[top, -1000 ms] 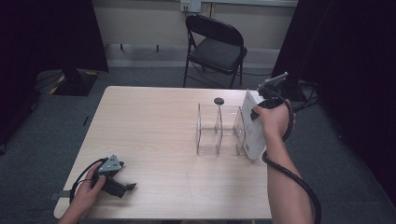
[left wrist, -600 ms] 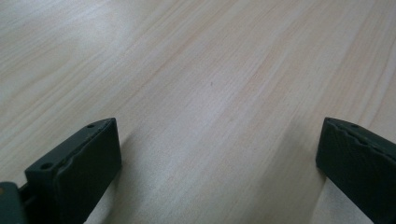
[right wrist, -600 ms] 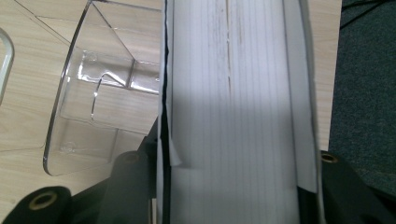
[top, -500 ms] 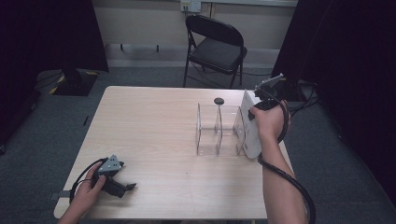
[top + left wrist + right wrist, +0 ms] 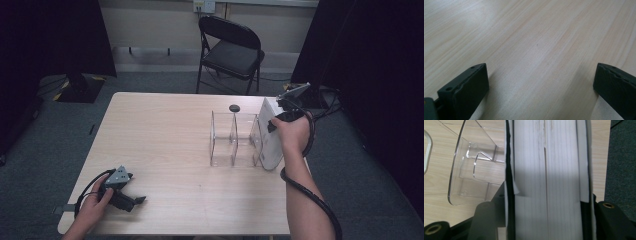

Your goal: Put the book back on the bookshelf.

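Right gripper (image 5: pixel 280 117) clamped on an upright white book (image 5: pixel 269 134) at the table's (image 5: pixel 165 130) three o'clock, beside a clear rack (image 5: pixel 234 140). Left gripper (image 5: pixel 131 200) resting open at seven o'clock.

The bench (image 5: pixel 165 145) is pale wood with fine, straight grain and a smooth, faintly sheened finish that catches soft light in the left gripper view. The left gripper's fingers (image 5: pixel 465 87) are matt black plastic, slightly grainy, with small screw holes. The rack (image 5: pixel 232 140) is clear, glossy plastic, its edges glinting. The book (image 5: pixel 549 177) shows a block of white paper pages, matt and finely lined, between thin dark covers. The chair (image 5: pixel 232 50) has a black seat with a dull sheen on a dark metal frame. The floor (image 5: pixel 45 140) is grey carpet, rough and matt.
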